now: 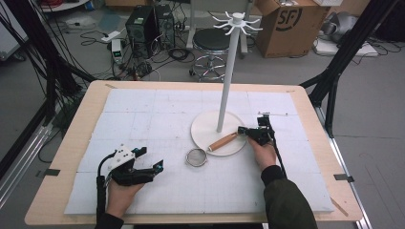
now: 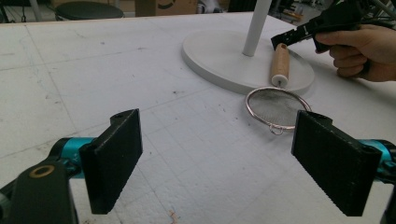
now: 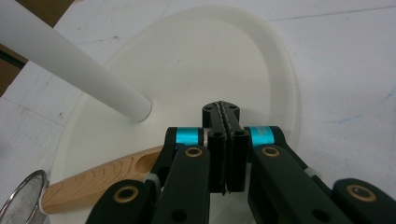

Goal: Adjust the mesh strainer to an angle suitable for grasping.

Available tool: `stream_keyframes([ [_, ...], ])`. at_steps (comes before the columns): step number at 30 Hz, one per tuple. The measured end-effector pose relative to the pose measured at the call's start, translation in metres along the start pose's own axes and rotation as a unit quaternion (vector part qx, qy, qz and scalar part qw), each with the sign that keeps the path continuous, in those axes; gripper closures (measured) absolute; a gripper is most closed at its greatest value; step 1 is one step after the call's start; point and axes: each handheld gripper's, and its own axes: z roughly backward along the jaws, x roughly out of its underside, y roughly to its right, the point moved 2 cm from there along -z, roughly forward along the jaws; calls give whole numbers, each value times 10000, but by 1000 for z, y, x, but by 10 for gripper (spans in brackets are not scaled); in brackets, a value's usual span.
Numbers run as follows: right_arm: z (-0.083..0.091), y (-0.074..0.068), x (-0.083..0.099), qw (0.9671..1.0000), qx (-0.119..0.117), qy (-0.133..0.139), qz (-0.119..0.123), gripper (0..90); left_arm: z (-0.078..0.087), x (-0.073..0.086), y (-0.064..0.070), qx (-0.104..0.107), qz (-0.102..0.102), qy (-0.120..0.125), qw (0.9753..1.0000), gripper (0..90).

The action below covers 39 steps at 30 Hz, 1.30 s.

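A small metal mesh strainer with a wooden handle lies on the white mat, its handle resting on the round base of a white hook stand. My right gripper is shut and sits just over the handle's far end; in the right gripper view its jaws press together above the base, with the handle passing underneath to the left. My left gripper is open, left of the strainer. In the left gripper view the strainer lies ahead between the spread pads.
The stand's pole rises from the base, topped by a ring of hooks. The white mat covers most of the wooden table. A stool, a cardboard box and cables stand on the floor beyond.
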Motion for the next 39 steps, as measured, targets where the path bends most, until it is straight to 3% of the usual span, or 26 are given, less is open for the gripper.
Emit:
stream_keyframes([
  [7, -3, -5, 0, 9999, -59, -60, 73, 899, 2, 0, 0, -29, 3, -4, 10000, 170],
  [13, -4, -15, 3, 9994, -25, -200, 281, 898, 1, 1, 0, -25, -3, -17, 10000, 170],
  [21, -13, -30, 9, 9993, -206, -174, 262, 899, 1, 0, 1, -27, -8, -20, 10000, 170],
  [35, -17, -38, 12, 9993, -245, -152, 224, 899, 1, 1, 2, -28, 7, -19, 10000, 171],
  [39, -19, -43, 13, 9988, -287, -187, 351, 899, 1, 1, 2, -36, -6, -42, 10000, 171],
])
